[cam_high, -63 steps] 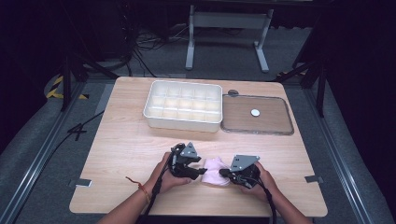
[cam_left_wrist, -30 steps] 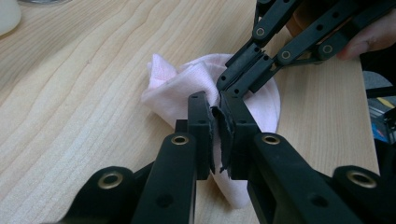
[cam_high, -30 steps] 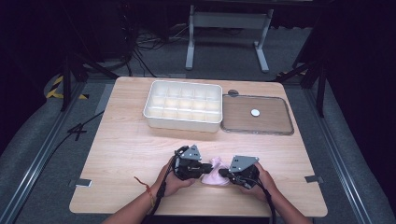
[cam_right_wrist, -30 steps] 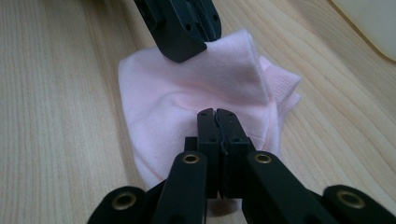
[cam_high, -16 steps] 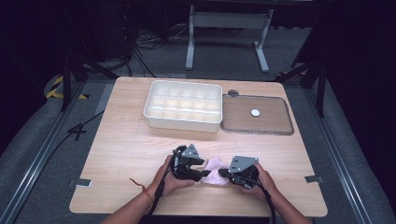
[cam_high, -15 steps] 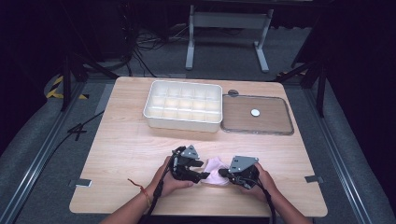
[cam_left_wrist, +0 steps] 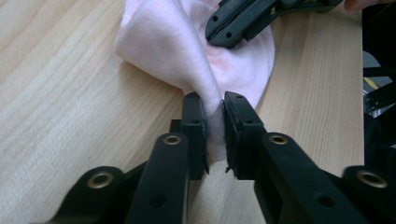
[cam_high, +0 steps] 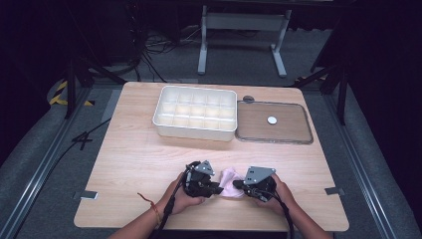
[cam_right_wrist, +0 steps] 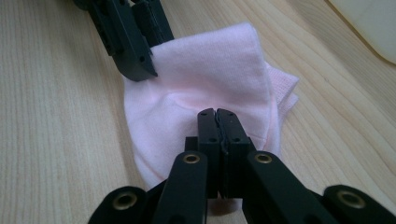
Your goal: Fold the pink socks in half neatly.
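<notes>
Because the two hands sit close together in the high view, the pink sock [cam_high: 229, 180] between them is half hidden. The left gripper [cam_high: 217, 188] and the right gripper [cam_high: 238, 185] both point in at it. Far beyond them on the wooden table [cam_high: 129, 149] are a white box with little cups [cam_high: 195, 113] and a clear flat lid [cam_high: 273, 122] with a white dot. The room past the table is dark, with grey floor and cables.

In the left gripper view, the left gripper [cam_left_wrist: 214, 128] pinches a raised fold of the sock [cam_left_wrist: 163, 42]. The jaws are nearly closed, with cloth between them. The other gripper [cam_left_wrist: 224, 35] rests on the sock beyond.

In the right gripper view, the right gripper [cam_right_wrist: 217, 130] has its jaws pressed together over the sock [cam_right_wrist: 210, 74]. I cannot tell if cloth is caught. The other gripper [cam_right_wrist: 140, 70] touches the sock's far left edge.
</notes>
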